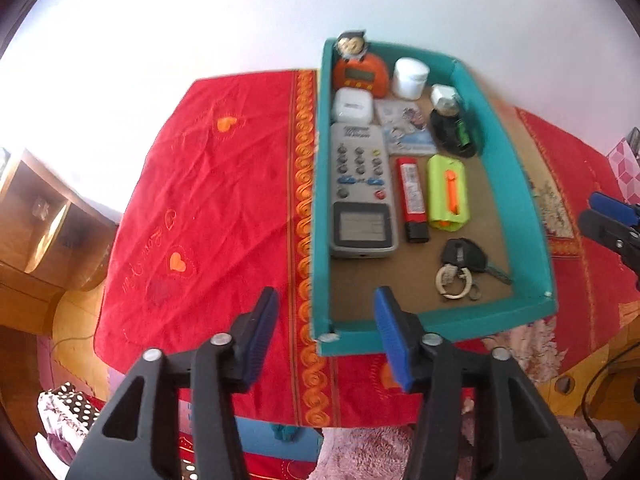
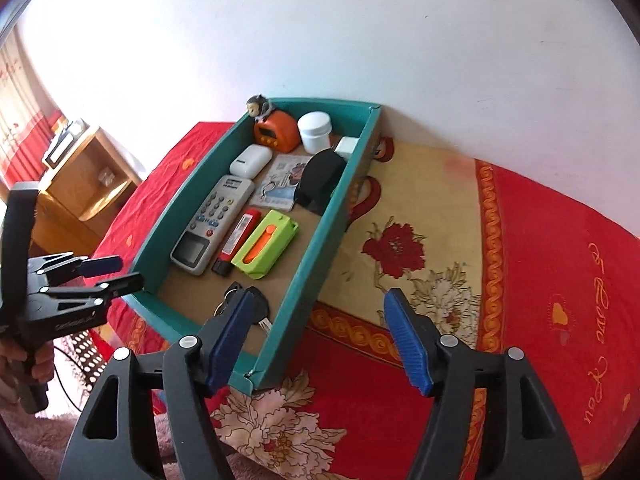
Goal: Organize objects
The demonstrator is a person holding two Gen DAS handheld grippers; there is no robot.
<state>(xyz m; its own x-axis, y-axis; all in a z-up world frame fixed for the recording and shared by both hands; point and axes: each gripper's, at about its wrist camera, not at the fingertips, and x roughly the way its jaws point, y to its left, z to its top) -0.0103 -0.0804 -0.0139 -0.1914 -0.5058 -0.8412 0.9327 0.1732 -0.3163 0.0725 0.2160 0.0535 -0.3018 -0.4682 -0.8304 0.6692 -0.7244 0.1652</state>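
Note:
A teal tray (image 1: 520,196) (image 2: 320,248) stands on a red cloth and holds a grey remote (image 1: 360,192) (image 2: 212,224), a red lighter (image 1: 412,200) (image 2: 236,240), a green cutter (image 1: 448,192) (image 2: 268,244), a key bunch (image 1: 464,264) (image 2: 260,304), an orange clock (image 1: 360,74) (image 2: 276,132), a white jar (image 1: 410,76) (image 2: 316,130) and a white case (image 1: 352,106) (image 2: 250,162). My left gripper (image 1: 326,340) is open and empty over the tray's near left corner. My right gripper (image 2: 320,340) is open and empty at the tray's near right corner.
A black charger (image 1: 456,130) (image 2: 320,180), a card (image 1: 404,126) (image 2: 280,184) and a white plug (image 1: 444,96) (image 2: 346,148) lie at the tray's back. A wooden cabinet (image 1: 44,224) (image 2: 80,184) stands at the left. A white wall rises behind the tray.

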